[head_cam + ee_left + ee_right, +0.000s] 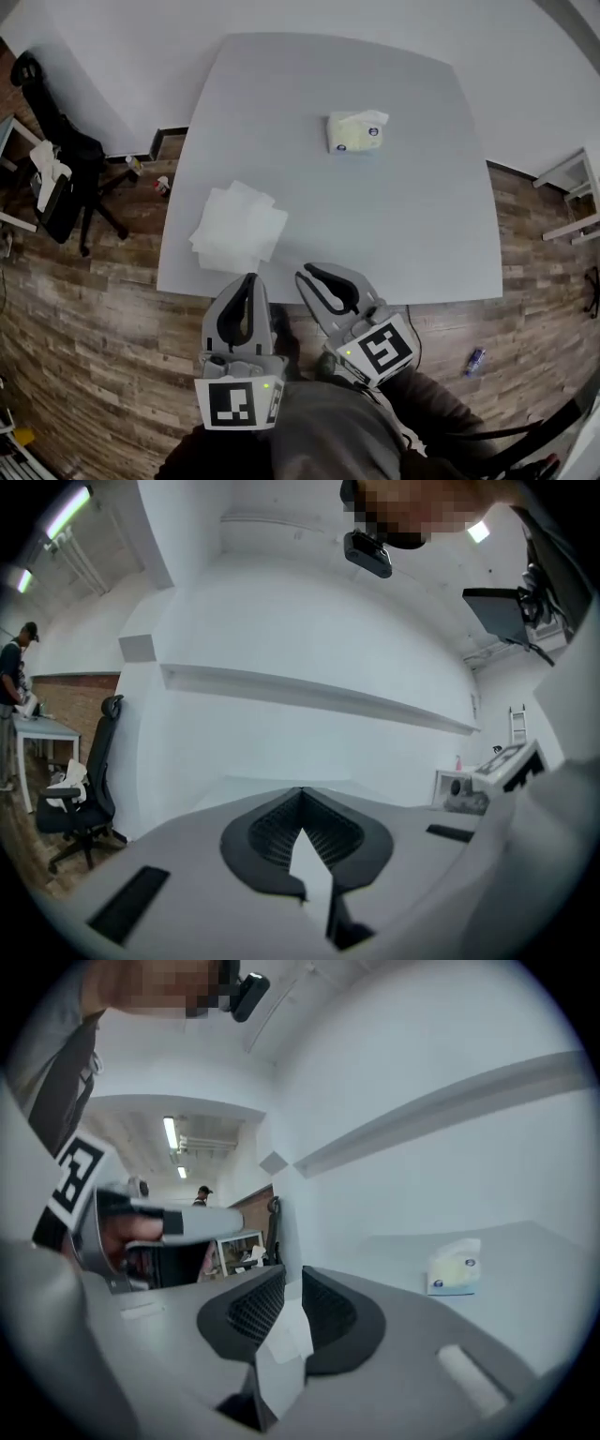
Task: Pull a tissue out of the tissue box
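**A:** Start closest in. How do the jaws stand?

**B:** The left gripper [300, 794] has its tips pressed together with nothing between them. On the right gripper [292, 1283] the jaws are a little apart. Something white shows in the gap, probably tissue paper, but the pads aren't pinching it. Both grippers sit at the near edge of the table [394, 216].

**A:** And just past them?

**B:** There's a loose pile of tissues [239, 230] by the near-left corner, just beyond the left gripper's tips. The sheets lie flat and overlap.

**A:** Where's the tissue box?

**B:** The tissue box [354, 134] is toward the far edge, a little right of the middle and well apart from both grippers. A white tuft [361, 119] sticks up out of its top.

**A:** How do you expect it to handle?

**B:** The tissue should be very light, soft and thin, so it would crumple in the pads and tear if snatched. The box looks small and probably light too, maybe soft-sided. A pull on the tuft could lift or drag it across the smooth top.

**A:** So where would you grip?

**B:** I'd pinch the tuft low, where the paper bunches and is strongest, and not at a stray corner. Then I'd draw it up steadily, with the other gripper pressing down on the box top beside the slot.
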{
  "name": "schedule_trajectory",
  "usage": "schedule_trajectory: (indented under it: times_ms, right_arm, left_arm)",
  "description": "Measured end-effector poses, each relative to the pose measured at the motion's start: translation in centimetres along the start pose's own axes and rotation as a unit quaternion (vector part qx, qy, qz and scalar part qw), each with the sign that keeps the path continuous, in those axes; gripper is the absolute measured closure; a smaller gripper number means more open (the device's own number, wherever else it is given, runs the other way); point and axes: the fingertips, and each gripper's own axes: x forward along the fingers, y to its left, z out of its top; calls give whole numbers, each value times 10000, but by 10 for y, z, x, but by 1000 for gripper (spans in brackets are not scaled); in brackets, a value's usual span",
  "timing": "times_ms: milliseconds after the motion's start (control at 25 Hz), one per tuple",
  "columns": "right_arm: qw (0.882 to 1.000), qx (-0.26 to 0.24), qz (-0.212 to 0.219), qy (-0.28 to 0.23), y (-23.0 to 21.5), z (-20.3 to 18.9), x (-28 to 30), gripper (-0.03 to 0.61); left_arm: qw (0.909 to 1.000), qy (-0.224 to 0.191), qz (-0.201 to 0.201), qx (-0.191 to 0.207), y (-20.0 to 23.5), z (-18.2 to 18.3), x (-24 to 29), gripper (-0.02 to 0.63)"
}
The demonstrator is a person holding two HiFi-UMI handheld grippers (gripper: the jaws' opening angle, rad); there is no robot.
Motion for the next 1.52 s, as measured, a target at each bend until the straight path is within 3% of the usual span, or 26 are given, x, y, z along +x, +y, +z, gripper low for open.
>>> schedule_trajectory:
  times_ms: [120, 280, 560, 840, 1080, 1520]
  right_arm:
    - [9988, 183, -287, -352, -10, 37, -68, 544]
    - [9957, 206, -728, -526, -15, 63, -135, 575]
    - [9895, 180, -1072, -948, -5, 88, -200, 577]
    - [9820, -61, -1359, -1307, 17, 109, -226, 578]
    - [9800, -207, -1442, -1354, 16, 119, -225, 578]
    - [9787, -261, -1558, -1310, 16, 117, -227, 578]
  left_arm:
    - [9989, -250, -256, 318, -56, 10, -12, 612]
    - [9967, -376, -581, 419, -117, 23, -26, 612]
    - [9887, -353, -1343, 572, -201, 45, -50, 612]
    - [9770, -302, -1866, 990, -224, 49, -72, 612]
    - [9757, -825, -1912, 681, -231, 73, -62, 612]
    - [9733, -657, -2084, 705, -234, 62, -65, 612]
